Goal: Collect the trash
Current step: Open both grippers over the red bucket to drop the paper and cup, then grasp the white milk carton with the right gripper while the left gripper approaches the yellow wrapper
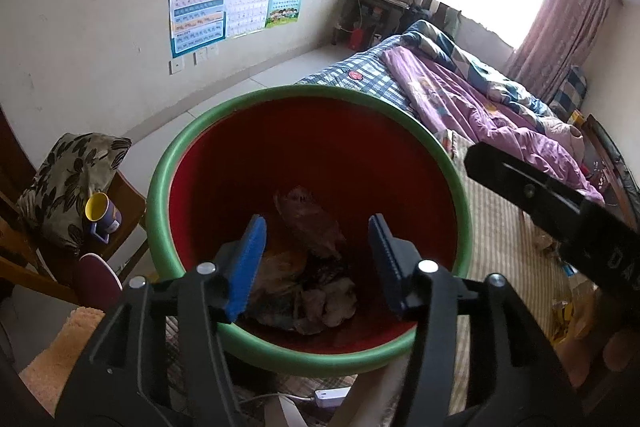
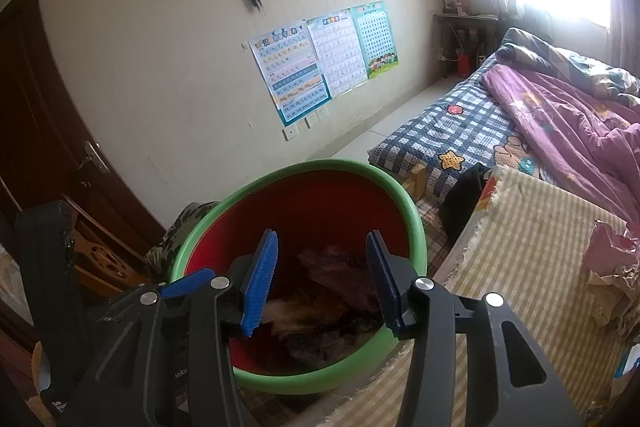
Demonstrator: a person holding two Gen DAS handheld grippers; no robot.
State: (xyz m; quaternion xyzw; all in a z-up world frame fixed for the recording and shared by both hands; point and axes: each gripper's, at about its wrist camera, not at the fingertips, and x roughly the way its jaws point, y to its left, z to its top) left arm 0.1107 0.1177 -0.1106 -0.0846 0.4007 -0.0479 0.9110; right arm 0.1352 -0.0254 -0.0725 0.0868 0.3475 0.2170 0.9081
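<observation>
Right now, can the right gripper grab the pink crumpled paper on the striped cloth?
Probably yes. The right gripper is open and empty over the bin, and the pink crumpled paper lies uncovered on the striped cloth beside it.

A bin (image 1: 160, 195) with a green rim and red inside sits centre. At two o'clock, a purple quilt (image 1: 480, 99) covers blue-checked bedding (image 1: 368, 79). At nine o'clock, a yellow cup (image 1: 98, 209).

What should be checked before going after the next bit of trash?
1. Left hand-held gripper empty, pads apart: ok.
2. Right hand-held gripper empty, pads apart: ok.
3. Trash lies down inside the bin: ok.
4. Room left in the bin: ok, the pile sits low.
5. More trash in sight: ok, crumpled paper lies on the checked cloth.
6. Bin standing steady: cannot tell.
</observation>
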